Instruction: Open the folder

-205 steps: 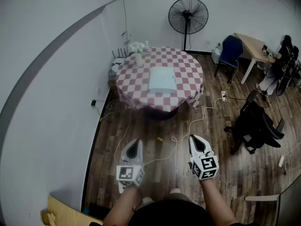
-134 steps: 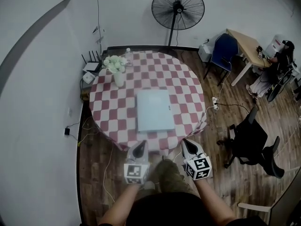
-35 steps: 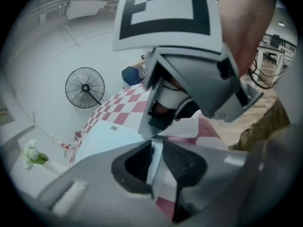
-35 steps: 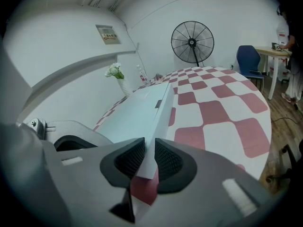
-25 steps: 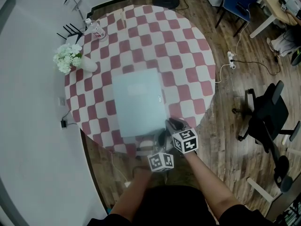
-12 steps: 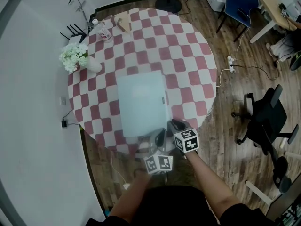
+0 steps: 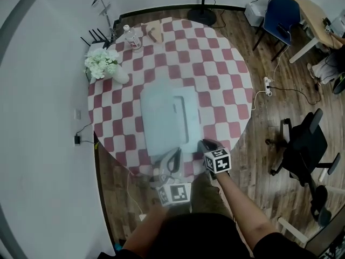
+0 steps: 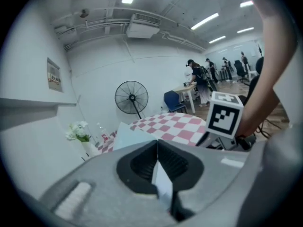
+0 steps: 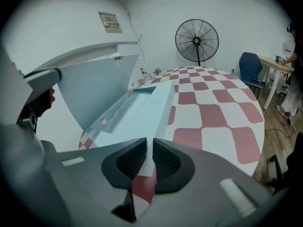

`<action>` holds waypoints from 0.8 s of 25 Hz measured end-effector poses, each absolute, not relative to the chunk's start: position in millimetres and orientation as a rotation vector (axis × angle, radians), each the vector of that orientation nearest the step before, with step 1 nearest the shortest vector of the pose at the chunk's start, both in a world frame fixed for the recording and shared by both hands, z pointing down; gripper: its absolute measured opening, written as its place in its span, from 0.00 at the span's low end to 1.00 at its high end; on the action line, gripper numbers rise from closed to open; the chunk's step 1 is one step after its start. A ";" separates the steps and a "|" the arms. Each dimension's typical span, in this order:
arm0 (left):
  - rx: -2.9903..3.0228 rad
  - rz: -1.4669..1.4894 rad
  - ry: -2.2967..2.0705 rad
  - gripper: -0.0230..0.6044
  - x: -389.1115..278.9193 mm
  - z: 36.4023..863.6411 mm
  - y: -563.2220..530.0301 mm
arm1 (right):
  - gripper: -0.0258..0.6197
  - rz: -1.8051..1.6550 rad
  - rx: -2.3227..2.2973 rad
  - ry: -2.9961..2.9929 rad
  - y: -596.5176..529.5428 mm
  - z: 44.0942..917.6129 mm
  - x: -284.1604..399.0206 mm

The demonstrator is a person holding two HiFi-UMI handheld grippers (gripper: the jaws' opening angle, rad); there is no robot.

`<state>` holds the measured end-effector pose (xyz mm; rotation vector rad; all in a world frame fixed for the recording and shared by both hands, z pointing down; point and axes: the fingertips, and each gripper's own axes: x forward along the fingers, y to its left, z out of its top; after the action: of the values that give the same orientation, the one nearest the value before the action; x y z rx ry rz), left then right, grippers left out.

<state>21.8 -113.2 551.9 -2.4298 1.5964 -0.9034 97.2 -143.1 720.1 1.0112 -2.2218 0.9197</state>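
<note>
A pale blue folder [image 7: 161, 124] lies on the round red-and-white checked table [image 7: 221, 74], near its front edge. My left gripper [image 7: 173, 158] is shut on the near edge of the folder's front cover [image 8: 130, 133] and holds it raised off the rest. A thin pale sheet edge shows between its pads [image 8: 157, 148]. My right gripper [image 7: 204, 143] is at the folder's near right corner, its jaws shut on the lower leaf [image 9: 147, 148]. In the right gripper view the lifted cover [image 9: 94, 86] stands up at the left, with the inside [image 9: 147, 109] laid bare.
A vase of white flowers [image 7: 106, 65], a bottle [image 7: 131, 37] and a small wooden object [image 7: 154, 30] stand at the table's far left. To the right are a black office chair [image 7: 306, 144], a blue chair [image 7: 280, 12] and floor cables [image 7: 265, 85]. A wall runs along the left.
My left gripper has risen and drawn back toward me with the front cover in it, so the folder now stands partly open. The right gripper has stayed at the near right corner.
</note>
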 end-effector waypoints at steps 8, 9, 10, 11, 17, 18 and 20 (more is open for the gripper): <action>-2.302 -0.789 1.941 0.05 -67.8 505.1 -120.1 | 0.04 0.828 0.912 -2.175 -138.8 715.9 88.4; -2.282 -0.783 1.997 0.05 -79.3 504.2 -119.0 | 0.04 0.833 0.894 -2.171 -138.6 715.7 86.3; -2.260 -0.777 2.060 0.05 -91.0 504.1 -117.7 | 0.04 0.837 0.874 -2.167 -138.8 715.4 84.0; -2.234 -0.770 2.128 0.05 -102.7 504.3 -116.3 | 0.04 0.841 0.854 -2.161 -139.1 714.9 81.8; -2.036 -0.841 2.427 0.05 -166.3 505.5 -107.1 | 0.04 0.843 0.773 -2.134 -141.4 714.5 73.1; -1.998 -0.833 2.481 0.05 -177.8 506.2 -106.1 | 0.04 0.834 0.759 -2.133 -142.3 714.3 72.2; -1.910 -0.812 2.602 0.05 -204.5 509.5 -102.8 | 0.04 0.814 0.733 -2.128 -143.5 713.0 71.0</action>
<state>-204.5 -102.8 509.5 -1.9105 2.6024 -0.8117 71.0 -143.5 713.0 0.7330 -2.1281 0.8137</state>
